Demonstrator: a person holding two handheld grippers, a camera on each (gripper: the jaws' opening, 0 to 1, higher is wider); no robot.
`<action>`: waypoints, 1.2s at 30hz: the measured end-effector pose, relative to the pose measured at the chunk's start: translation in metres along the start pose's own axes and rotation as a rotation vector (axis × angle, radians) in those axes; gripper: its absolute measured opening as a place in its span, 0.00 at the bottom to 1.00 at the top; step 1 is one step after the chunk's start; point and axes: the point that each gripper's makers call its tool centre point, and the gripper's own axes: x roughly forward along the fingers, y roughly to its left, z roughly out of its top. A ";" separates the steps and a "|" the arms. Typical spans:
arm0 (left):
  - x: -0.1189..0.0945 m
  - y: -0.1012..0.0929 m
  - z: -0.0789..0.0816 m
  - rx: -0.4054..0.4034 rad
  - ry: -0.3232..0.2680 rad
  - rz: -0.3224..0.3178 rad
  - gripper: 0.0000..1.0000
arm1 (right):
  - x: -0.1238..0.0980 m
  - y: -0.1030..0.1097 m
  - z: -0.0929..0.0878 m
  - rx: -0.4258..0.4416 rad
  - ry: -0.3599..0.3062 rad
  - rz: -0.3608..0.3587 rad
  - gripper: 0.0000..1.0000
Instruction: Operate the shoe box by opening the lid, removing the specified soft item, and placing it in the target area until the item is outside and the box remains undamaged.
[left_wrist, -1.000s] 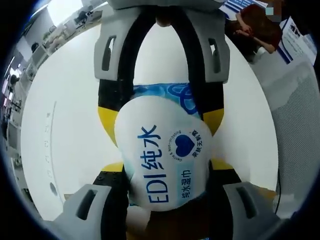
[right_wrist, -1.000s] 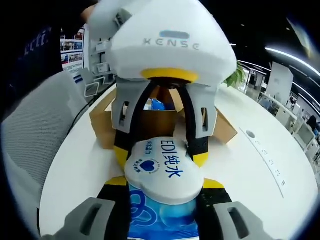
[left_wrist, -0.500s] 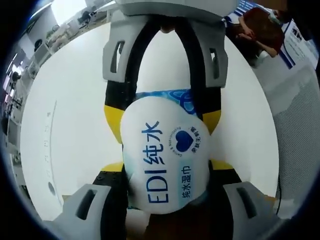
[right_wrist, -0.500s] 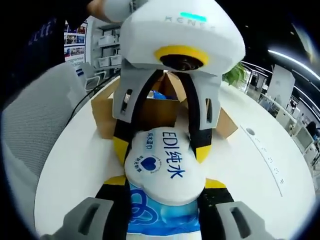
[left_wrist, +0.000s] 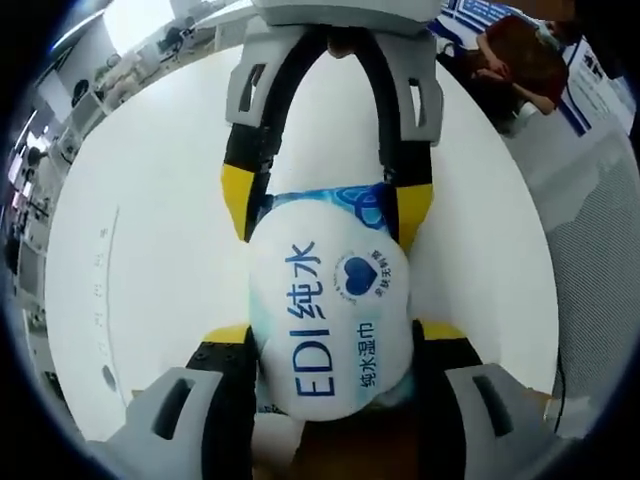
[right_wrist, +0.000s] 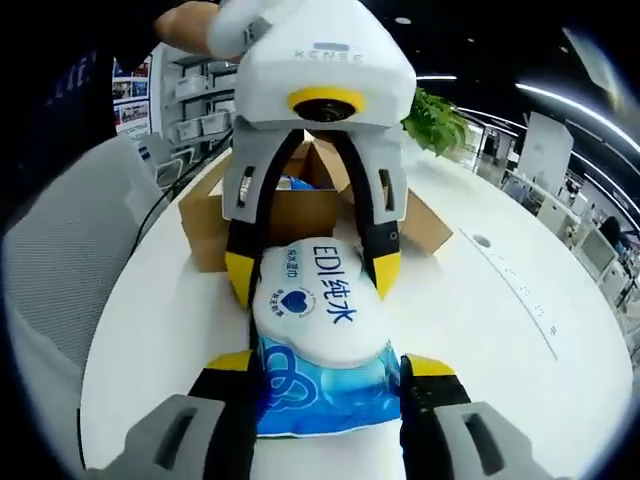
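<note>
A white and blue pack of wet wipes (left_wrist: 330, 300) with "EDI" printed on its lid hangs over the white table (left_wrist: 150, 250), held from both ends. My left gripper (left_wrist: 332, 335) is shut on one end of it. My right gripper (left_wrist: 327, 200) comes in from above and pinches the blue far end. In the right gripper view my right gripper (right_wrist: 328, 362) grips the blue patterned end of the pack (right_wrist: 315, 300), and my left gripper (right_wrist: 312, 275) clamps the lid end. Behind them an open brown cardboard box (right_wrist: 205, 235) stands on the table (right_wrist: 480, 330), flaps spread.
A grey mesh chair (right_wrist: 60, 270) stands by the table edge near the box, the same chair (left_wrist: 600, 230) showing in the left gripper view. A person in red (left_wrist: 515, 50) sits beyond the table. A green plant (right_wrist: 435, 120) stands farther back.
The two grippers have drawn a little apart, so more of the pack shows between them. Both views have shifted with the hands. The box has not moved.
</note>
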 end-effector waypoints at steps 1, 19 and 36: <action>-0.002 -0.001 0.001 -0.003 -0.005 -0.001 0.63 | -0.001 0.001 0.000 0.000 0.002 -0.001 0.54; -0.033 -0.006 0.012 -0.040 -0.081 0.037 0.68 | -0.032 0.008 0.016 0.072 -0.012 -0.072 0.57; -0.067 -0.013 0.014 -0.088 -0.150 0.080 0.69 | -0.053 0.017 0.042 0.089 -0.036 -0.115 0.57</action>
